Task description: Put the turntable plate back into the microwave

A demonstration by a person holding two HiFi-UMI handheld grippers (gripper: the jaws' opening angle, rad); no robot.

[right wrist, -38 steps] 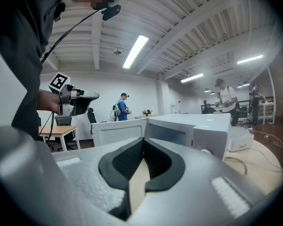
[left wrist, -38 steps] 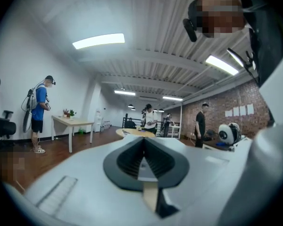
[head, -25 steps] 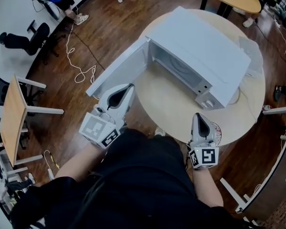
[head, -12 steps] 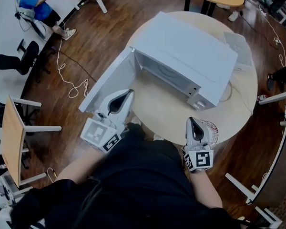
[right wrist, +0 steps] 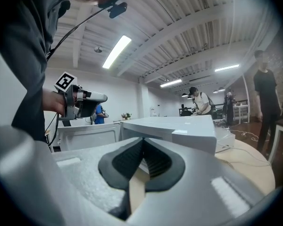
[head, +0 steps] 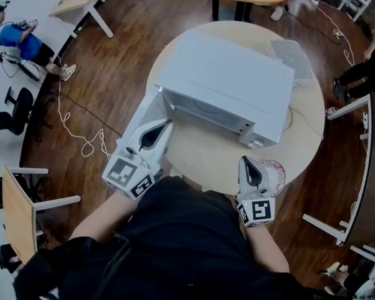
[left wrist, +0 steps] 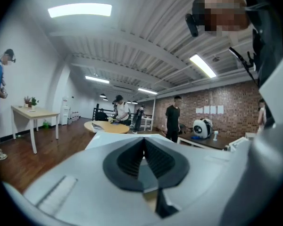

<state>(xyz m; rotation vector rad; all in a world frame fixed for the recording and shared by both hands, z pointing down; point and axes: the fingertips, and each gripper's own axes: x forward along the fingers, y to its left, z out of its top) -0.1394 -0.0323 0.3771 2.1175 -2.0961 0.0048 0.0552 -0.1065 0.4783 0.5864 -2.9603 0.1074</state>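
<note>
The microwave (head: 228,77) opens toward 6 o'clock, with bare desk (head: 206,158) before it; its door (head: 142,112) juts out at 8 o'clock, barring that side.

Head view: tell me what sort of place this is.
Probably an open office or lab workspace, not a kitchen. The microwave sits on a round table, with a desk and an office chair nearby on the wood floor, and a cable trails across it.

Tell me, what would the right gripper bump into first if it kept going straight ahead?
Most likely the microwave. The right gripper, jaws shut and empty, points at the front corner on the side away from the open door. Nothing seems to stand between them, though the depth is hard to judge.
</note>
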